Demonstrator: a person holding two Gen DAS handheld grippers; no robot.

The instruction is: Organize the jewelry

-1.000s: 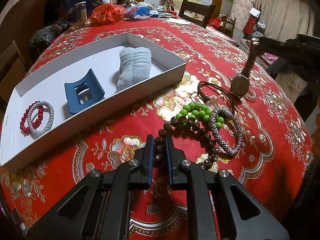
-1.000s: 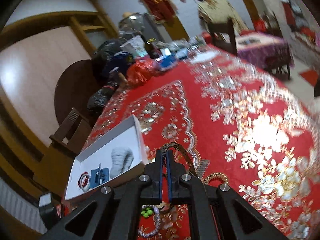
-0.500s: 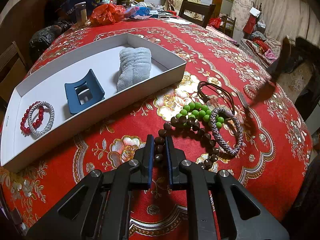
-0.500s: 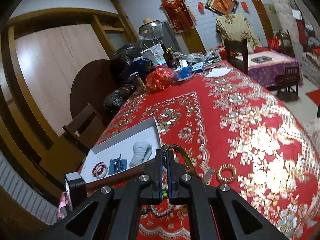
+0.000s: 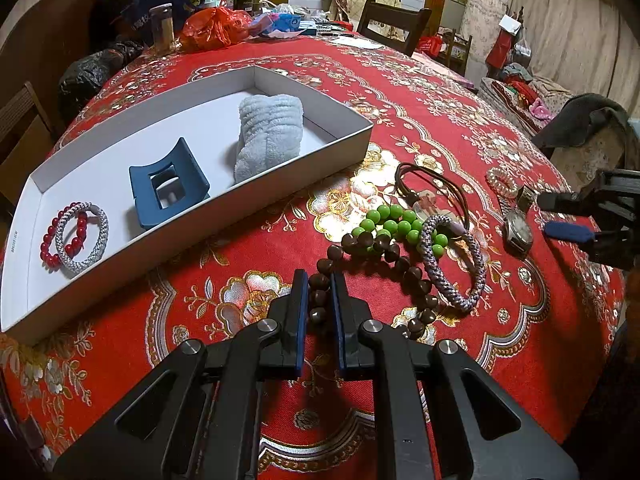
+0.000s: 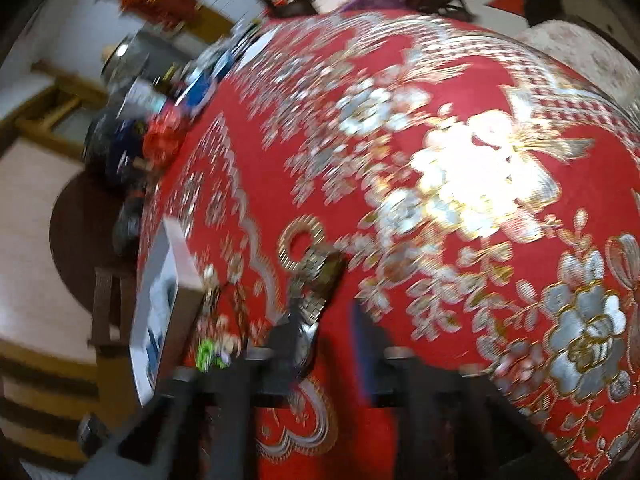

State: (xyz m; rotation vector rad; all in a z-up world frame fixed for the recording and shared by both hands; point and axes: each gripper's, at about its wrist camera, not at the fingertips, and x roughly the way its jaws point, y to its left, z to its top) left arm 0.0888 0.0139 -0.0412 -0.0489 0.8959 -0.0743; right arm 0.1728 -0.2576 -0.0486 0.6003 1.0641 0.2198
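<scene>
Red brocade tablecloth (image 5: 400, 92), worked with gold and silver flowers, covers the whole table. On it sits a shallow white box (image 5: 348, 140), open-topped, lying at a slant across the left wrist view. Inside the box, from its far end to its near end: a pale blue folded towel (image 5: 268, 136), a dark blue hair claw (image 5: 168, 180), and a red bead bracelet (image 5: 50, 240) overlapped by a silver braided band (image 5: 82, 240).

Outside the box, to its right, the loose jewelry lies in a heap on the cloth — a black cord necklace (image 5: 432, 178), a green bead bracelet (image 5: 394, 222), a grey-lilac braided bracelet (image 5: 454, 264) and a string of brown wooden beads (image 5: 384, 256). Further right lie a metal wristwatch (image 5: 518, 232) and a small pearly coil bracelet (image 5: 500, 182).

The left gripper (image 5: 319, 284) points down at the cloth, its blue pads closed on a few of the brown wooden beads. The right gripper (image 5: 560, 216) sits low at the right edge beside the wristwatch — its jaws have just been opening and stand apart, with nothing pressed between them; its own view is blurred.
</scene>
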